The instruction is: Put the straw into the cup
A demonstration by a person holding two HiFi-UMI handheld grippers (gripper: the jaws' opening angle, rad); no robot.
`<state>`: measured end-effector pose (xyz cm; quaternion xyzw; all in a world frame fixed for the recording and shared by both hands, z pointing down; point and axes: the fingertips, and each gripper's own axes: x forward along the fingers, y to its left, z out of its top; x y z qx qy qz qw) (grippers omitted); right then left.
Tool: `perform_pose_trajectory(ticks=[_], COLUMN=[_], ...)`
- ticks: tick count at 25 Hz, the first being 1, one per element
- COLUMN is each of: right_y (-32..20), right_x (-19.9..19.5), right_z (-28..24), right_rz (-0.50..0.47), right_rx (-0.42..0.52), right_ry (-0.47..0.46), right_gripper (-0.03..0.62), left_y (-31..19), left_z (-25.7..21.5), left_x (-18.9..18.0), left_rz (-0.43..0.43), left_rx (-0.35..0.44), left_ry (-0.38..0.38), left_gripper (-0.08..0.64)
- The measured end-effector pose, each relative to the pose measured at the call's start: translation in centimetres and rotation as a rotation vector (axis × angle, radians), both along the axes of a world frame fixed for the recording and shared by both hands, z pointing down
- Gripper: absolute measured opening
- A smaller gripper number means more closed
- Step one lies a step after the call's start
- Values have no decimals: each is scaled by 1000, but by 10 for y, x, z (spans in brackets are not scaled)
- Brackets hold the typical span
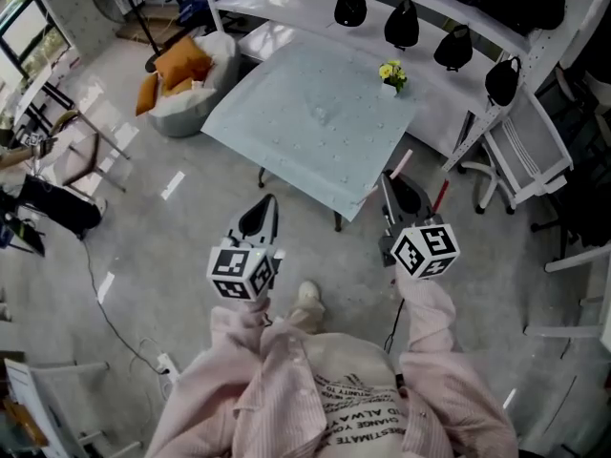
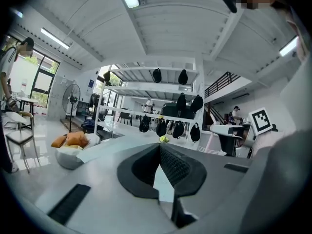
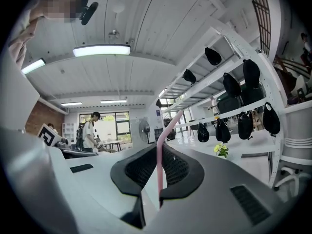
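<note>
– Straw first: how does it look?
– Pink. It is a thin, smooth tube standing upright, with its top length bent over to the right.
– And the tools?
– Matte grey plastic shells, each with a cube of black-and-white square markers. The jaws are dark and wedge-shaped, and their inner faces are a fine rubbery grid.
– The left one?
– The left gripper carries nothing. Its tips seem to meet, though a pale sliver shows lower between the jaws, so I'd call it closed without swearing to it.
– The right one?
– The right gripper is clamped on the straw's straight part, jaws parted only by the tube.
– Where is all this?
– Held out before the person, above the grey floor, near the closest corner of a pale cloth-covered table.
</note>
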<state>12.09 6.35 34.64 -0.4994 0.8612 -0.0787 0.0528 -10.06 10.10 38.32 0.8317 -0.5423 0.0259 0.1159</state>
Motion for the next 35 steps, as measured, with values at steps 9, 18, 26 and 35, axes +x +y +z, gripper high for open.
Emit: perform_pose_trajectory(ticks=[9, 18, 26, 35], right_y=[-81, -123, -167, -251], right_x=[-15, -16, -20, -22], right_z=[11, 18, 23, 29], right_rz=[60, 99, 118, 136], right_rx=[-24, -26, -21, -52], right_ry=[10, -2, 2, 3], right_gripper=[26, 26, 26, 26], left_y=[-88, -133, -172, -261], left_z=[12, 20, 37, 43], left_x=[-21, -22, -37, -39], left_rz=[42, 90, 81, 104], left_rx=[-19, -24, -51, -81], left_ry=[13, 5, 12, 15], left_gripper=[-2, -2, -2, -2])
